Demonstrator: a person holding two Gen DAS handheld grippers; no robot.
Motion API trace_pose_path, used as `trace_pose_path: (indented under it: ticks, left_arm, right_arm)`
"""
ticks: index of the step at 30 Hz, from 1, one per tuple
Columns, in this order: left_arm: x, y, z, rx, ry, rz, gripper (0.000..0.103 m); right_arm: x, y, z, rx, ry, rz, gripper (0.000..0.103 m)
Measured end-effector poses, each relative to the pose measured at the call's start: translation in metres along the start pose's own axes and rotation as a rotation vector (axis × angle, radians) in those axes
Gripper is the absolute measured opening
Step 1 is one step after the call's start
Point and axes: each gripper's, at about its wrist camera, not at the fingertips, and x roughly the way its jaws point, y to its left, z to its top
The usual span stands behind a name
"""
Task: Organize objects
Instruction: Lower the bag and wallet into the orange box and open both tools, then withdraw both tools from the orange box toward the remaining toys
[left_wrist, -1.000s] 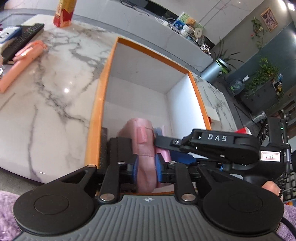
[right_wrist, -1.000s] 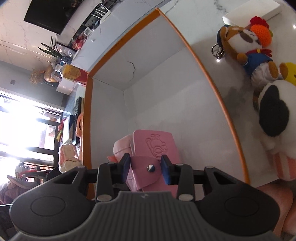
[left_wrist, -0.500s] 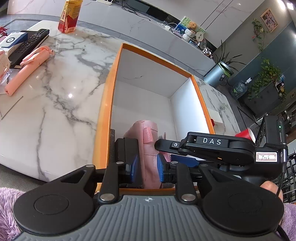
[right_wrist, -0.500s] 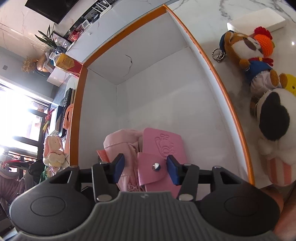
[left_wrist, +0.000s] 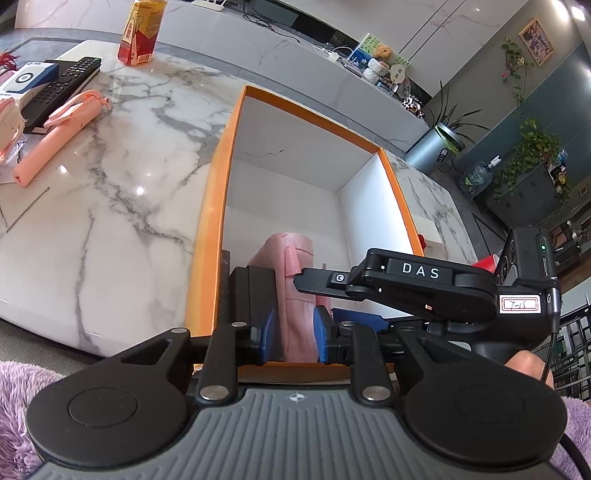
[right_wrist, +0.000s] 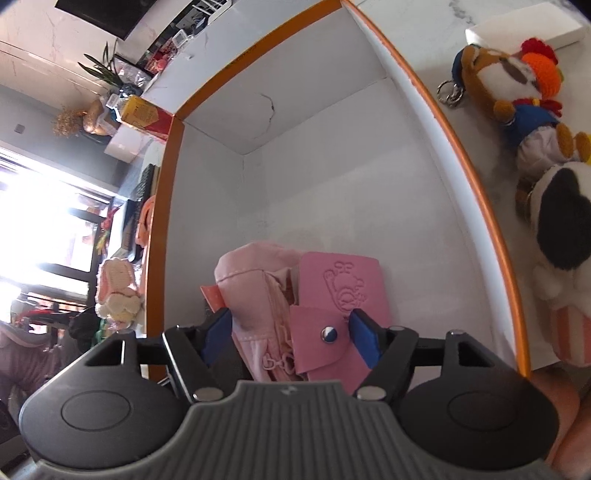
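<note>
Inside the orange box (left_wrist: 216, 206), left tongs (left_wrist: 291, 332) are pinching the pink pouch (left_wrist: 291, 280) — right tongs (right_wrist: 290, 332), just widening, are straddling the pink wallet (right_wrist: 340, 291), gripping nothing.

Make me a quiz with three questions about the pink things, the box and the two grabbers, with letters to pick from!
1. Where is the pink wallet?
A. Inside the orange-rimmed box
B. On the marble table beside the remote
C. On top of the plush toys

2. What colour are the pads on the right gripper fingers?
A. Red
B. Blue
C. Yellow

3. How does the left gripper stand?
A. Wide open over an empty corner
B. Closed with nothing between its fingers
C. Closed on the pink fabric pouch

Answers:
1. A, the wallet lies on the box's white floor, next to the pouch.
2. B, both pads are blue; its fingers have just been opening and stand clear of the wallet, which lies between them.
3. C, its blue pads press the pouch from both sides.
</note>
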Motion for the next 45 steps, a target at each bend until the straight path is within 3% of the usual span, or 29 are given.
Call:
trace_pose_path:
  ticks: [5,9,14,22,27,34,42,45]
  left_arm:
    - [-0.002,-0.003,-0.002,0.003,0.002,-0.002,0.027]
    - [-0.002,-0.004,-0.003,0.003,0.003,0.0,0.033]
    - [-0.004,-0.007,-0.003,0.006,0.003,0.004,0.033]
    - [-0.007,-0.014,-0.003,0.017,-0.001,0.01,0.034]
    - [-0.01,-0.027,-0.003,0.063,-0.016,-0.008,0.034]
    - [-0.017,-0.065,-0.007,0.186,-0.051,-0.098,0.034]
    - [-0.003,-0.125,-0.022,0.341,-0.042,-0.203,0.034]
    - [0.012,-0.15,-0.031,0.406,-0.014,-0.192,0.034]
  right_arm:
    - [0.001,0.008,0.0,-0.036,0.0,-0.01,0.072]
    - [0.0,0.01,0.0,-0.051,0.0,-0.021,0.072]
    - [-0.002,0.017,-0.002,-0.08,-0.014,-0.067,0.072]
    - [-0.011,0.017,-0.003,-0.094,-0.023,-0.061,0.071]
    - [-0.036,0.027,-0.006,-0.155,-0.077,-0.044,0.071]
    - [-0.096,0.025,-0.017,-0.252,-0.207,-0.039,0.071]
    - [-0.166,-0.026,-0.032,-0.266,-0.387,-0.116,0.071]
    - [-0.184,-0.057,-0.038,-0.243,-0.447,-0.186,0.071]
